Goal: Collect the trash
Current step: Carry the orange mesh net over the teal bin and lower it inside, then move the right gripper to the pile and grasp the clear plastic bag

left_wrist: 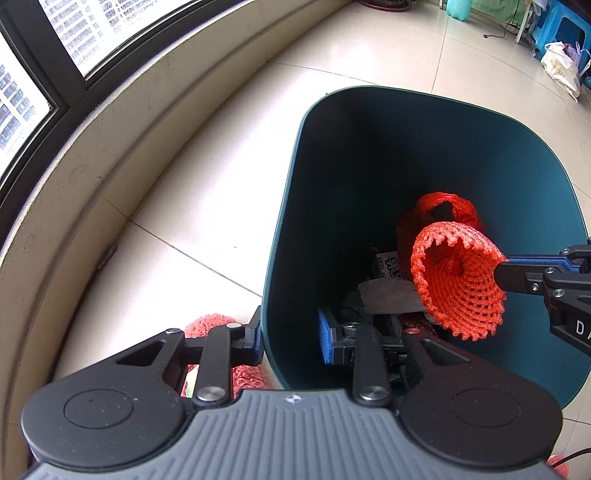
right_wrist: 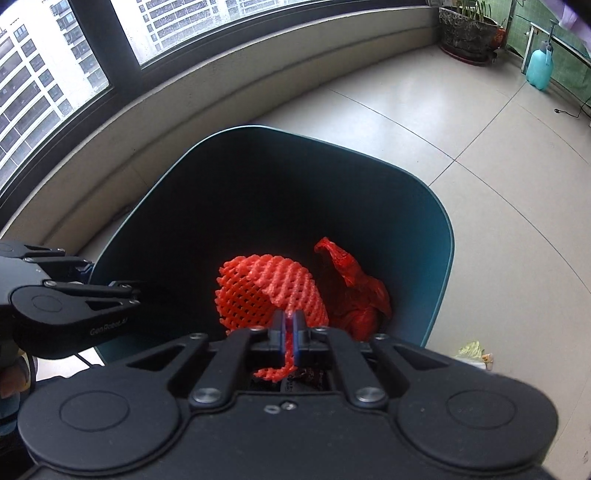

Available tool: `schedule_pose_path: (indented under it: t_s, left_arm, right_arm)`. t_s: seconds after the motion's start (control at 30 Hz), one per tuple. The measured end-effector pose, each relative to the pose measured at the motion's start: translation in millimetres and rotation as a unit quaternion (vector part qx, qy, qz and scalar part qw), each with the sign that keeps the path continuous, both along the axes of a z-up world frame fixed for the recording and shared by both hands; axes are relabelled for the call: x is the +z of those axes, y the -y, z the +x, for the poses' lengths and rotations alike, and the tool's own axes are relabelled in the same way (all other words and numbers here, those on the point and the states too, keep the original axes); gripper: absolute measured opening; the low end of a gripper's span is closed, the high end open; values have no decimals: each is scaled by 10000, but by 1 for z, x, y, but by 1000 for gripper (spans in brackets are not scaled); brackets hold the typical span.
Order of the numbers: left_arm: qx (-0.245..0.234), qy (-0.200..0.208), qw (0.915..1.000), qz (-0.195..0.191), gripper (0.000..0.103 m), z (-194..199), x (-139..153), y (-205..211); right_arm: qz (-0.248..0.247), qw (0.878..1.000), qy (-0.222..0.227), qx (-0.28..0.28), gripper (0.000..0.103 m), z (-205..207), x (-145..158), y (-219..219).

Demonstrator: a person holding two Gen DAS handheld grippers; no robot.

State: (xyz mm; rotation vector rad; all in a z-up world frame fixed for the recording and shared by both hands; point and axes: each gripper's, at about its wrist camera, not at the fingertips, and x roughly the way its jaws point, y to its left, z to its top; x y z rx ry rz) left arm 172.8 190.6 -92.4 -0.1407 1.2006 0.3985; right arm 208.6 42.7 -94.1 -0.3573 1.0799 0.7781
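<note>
A dark teal trash bin [left_wrist: 369, 155] stands on the tiled floor. My left gripper [left_wrist: 290, 339] straddles its near wall, one finger outside and one inside, shut on the rim. My right gripper [left_wrist: 498, 275] comes in from the right, shut on an orange foam net [left_wrist: 454, 280] that hangs over the bin's mouth. In the right wrist view the foam net [right_wrist: 273, 291] sticks out past the shut right gripper [right_wrist: 290, 325], above the bin [right_wrist: 255, 129]. The left gripper [right_wrist: 136, 293] holds the bin's left rim. Inside lie a red plastic bag [right_wrist: 354, 291] and paper scraps [left_wrist: 388, 291].
More orange foam nets [left_wrist: 210, 325] lie on the floor beside the bin, under my left gripper. A yellowish wrapper [right_wrist: 472, 350] lies right of the bin. A curved window ledge [left_wrist: 110, 147] runs on the left. A teal spray bottle [right_wrist: 539, 66], plant pot [right_wrist: 465, 29] and white bag [left_wrist: 559, 66] stand farther off.
</note>
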Motion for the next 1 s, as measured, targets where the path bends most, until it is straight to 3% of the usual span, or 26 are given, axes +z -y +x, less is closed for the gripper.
schedule_pose_path:
  t_s: [0.23, 0.7, 0.77, 0.83, 1.0]
  left_arm:
    - [-10, -6, 10000, 25, 28, 1, -1, 1]
    - [3, -14, 10000, 87, 28, 1, 0, 3]
    - [3, -5, 9999, 104, 28, 1, 0, 4]
    - [9, -2, 9999, 118, 28, 1, 0, 4]
    - [5, -17, 9999, 148, 28, 1, 0, 5]
  right_arm:
    - [68, 9998, -112, 114, 19, 0, 0, 3]
    - [721, 9971, 228, -106, 28, 2, 80, 79]
    - [707, 9965, 331, -301, 34, 5, 85, 99]
    - [657, 9954, 397, -581, 42, 13, 84, 117]
    - [258, 9907, 220, -1316, 43, 40, 50, 154]
